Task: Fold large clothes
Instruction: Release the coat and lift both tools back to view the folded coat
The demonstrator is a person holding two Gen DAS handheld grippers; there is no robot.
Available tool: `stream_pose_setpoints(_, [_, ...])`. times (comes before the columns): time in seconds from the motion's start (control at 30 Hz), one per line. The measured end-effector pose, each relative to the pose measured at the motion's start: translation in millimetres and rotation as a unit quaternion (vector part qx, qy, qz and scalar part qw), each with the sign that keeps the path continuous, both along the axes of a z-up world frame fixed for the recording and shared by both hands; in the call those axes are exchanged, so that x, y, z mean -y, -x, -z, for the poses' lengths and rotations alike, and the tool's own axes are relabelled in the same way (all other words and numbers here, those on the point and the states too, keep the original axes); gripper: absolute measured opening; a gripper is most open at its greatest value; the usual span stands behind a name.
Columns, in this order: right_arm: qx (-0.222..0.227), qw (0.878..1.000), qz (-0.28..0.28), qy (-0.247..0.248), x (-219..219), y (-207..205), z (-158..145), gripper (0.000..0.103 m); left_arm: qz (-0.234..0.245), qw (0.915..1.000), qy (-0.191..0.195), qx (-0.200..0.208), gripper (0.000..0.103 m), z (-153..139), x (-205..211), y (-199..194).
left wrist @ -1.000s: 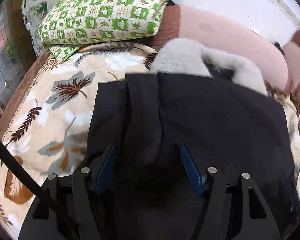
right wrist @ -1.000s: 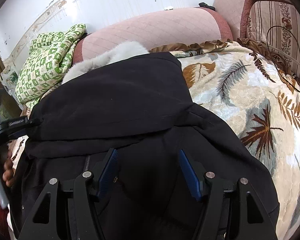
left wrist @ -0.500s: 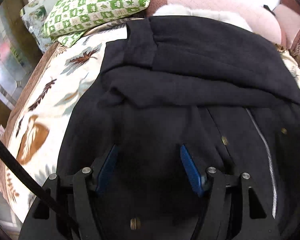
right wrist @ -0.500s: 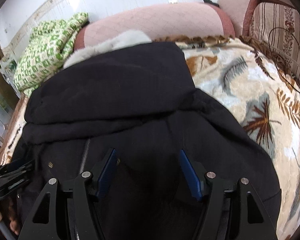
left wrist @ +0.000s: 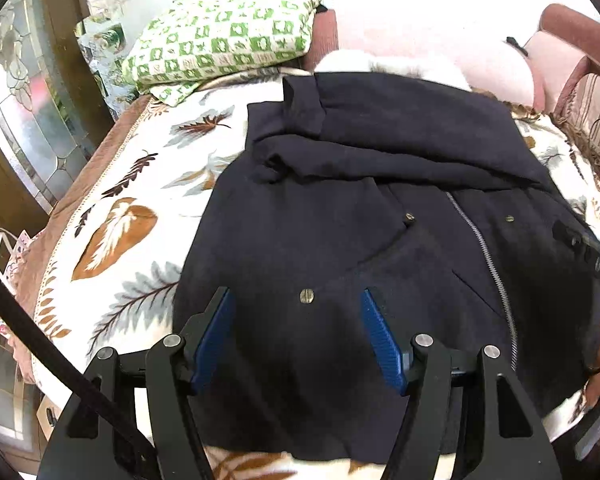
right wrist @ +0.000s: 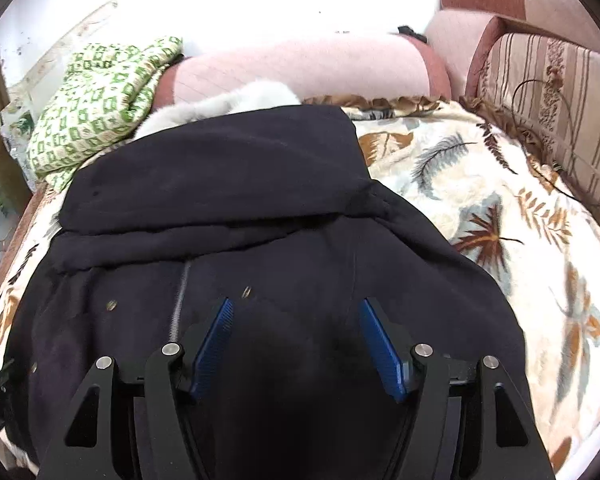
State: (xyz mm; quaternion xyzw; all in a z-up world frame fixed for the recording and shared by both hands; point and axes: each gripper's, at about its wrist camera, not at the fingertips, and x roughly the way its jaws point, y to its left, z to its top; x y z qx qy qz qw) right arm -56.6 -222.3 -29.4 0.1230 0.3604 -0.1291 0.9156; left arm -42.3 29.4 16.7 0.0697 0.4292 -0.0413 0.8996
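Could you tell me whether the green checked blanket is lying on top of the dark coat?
No, the green checked blanket sits folded at the far corner of the bed, apart from the dark coat.

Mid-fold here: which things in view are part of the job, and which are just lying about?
Job:
coat, dark, with fur trim
left gripper, open
right gripper, open

Lying about:
green blanket
pink bolster
striped cushion
leaf bedspread under the coat

Both cameras look steeply down, close over the bed. The left view's coat also fills the right view.
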Motion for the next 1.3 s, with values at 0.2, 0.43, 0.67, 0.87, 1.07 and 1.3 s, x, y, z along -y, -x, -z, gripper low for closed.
stream_pose_setpoints(0.2, [-0.005, 0.999, -0.018, 0.032, -25, 49, 2, 0.071, -0.001, 0.9994, 0.034, 0.005, 0.065, -10, -14, 23])
stream_pose_setpoints(0.43, [-0.027, 0.997, -0.024, 0.064, -36, 86, 7, 0.072, -0.008, 0.9988, 0.047, 0.011, 0.065, -13, -26, 46])
stream_pose_setpoints(0.67, [-0.027, 0.998, -0.018, 0.052, -33, 104, 4, 0.073, -0.02, 0.9983, 0.048, 0.024, 0.065, -16, -39, 59])
stream_pose_setpoints(0.87, [-0.022, 0.998, 0.002, 0.052, -18, 109, 3, 0.075, -0.044, 0.9974, 0.008, 0.056, 0.065, -15, -44, 64])
stream_pose_setpoints(1.07, [-0.03, 0.997, 0.003, 0.066, 8, 110, 3, 0.076, -0.054, 0.9975, -0.015, 0.042, 0.065, -2, -49, 57])
stream_pose_setpoints(1.3, [-0.047, 0.997, 0.04, 0.045, 57, 108, 3, 0.078, -0.058, 0.9979, -0.024, 0.019, 0.066, 11, -50, 49])
